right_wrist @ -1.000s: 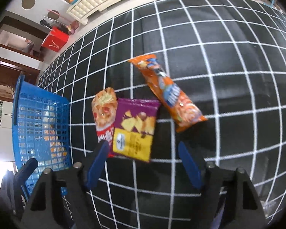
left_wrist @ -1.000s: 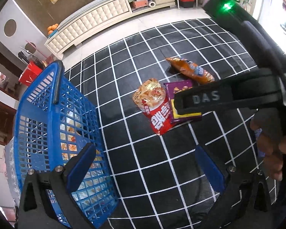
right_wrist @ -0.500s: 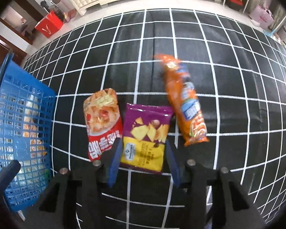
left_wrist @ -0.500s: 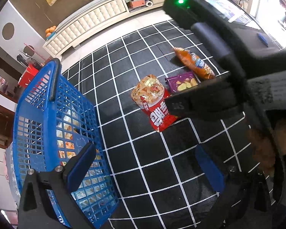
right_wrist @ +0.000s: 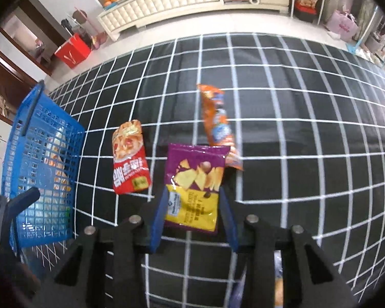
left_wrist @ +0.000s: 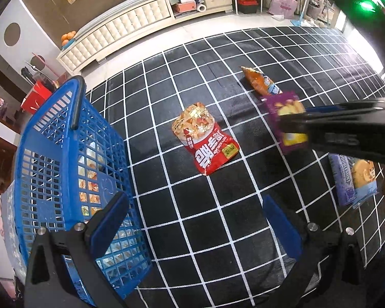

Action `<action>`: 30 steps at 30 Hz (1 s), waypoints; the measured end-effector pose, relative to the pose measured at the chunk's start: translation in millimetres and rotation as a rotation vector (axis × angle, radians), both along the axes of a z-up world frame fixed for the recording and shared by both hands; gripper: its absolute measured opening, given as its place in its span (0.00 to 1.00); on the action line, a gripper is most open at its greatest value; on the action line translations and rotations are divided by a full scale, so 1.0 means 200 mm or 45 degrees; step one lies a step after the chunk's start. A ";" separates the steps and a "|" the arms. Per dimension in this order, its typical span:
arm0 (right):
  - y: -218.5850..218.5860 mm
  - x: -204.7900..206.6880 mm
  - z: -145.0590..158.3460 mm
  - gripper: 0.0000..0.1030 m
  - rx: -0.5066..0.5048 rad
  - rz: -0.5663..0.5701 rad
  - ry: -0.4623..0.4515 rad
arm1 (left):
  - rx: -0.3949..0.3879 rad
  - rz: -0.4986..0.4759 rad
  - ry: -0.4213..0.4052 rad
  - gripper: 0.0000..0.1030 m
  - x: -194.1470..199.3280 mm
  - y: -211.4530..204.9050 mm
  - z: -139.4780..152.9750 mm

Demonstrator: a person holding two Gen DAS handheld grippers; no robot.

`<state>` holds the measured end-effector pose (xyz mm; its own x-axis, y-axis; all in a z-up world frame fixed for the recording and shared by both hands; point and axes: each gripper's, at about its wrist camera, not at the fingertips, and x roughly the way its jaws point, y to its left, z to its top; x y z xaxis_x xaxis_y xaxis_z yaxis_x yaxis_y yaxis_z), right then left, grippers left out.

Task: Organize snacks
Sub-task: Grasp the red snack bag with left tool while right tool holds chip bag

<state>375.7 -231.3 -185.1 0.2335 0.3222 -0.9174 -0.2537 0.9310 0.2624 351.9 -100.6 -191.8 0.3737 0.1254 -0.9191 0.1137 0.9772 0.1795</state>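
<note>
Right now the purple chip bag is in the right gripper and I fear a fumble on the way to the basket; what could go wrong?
The right gripper, whose jaws have just closed, pinches only the lower end of the purple chip bag, so the free top could swing or slip out. The red snack bag lies on the way to the blue basket; a low carry might drag it. The basket already holds packets and stands tilted, so a careless drop could land outside.

right gripper: closed onto purple chip bag | bag: lifted off mat
</note>
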 end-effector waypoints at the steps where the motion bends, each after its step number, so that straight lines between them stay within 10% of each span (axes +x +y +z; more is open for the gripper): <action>1: -0.03 -0.01 0.02 0.43 0.007 -0.002 -0.007 | -0.003 0.005 0.001 1.00 0.01 0.00 0.00; 14: -0.10 -0.05 0.09 0.33 0.057 0.035 -0.107 | -0.285 0.136 -0.001 1.00 0.15 -0.01 0.00; 30: -0.14 0.01 -0.05 0.30 0.168 0.038 -0.027 | -0.204 0.374 0.043 0.93 0.44 0.09 -0.27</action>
<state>378.0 -258.7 -195.7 0.2411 0.4467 -0.8616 -0.2877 0.8807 0.3762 440.8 -83.4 -244.9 0.3121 0.0760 -0.9470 -0.1735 0.9846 0.0219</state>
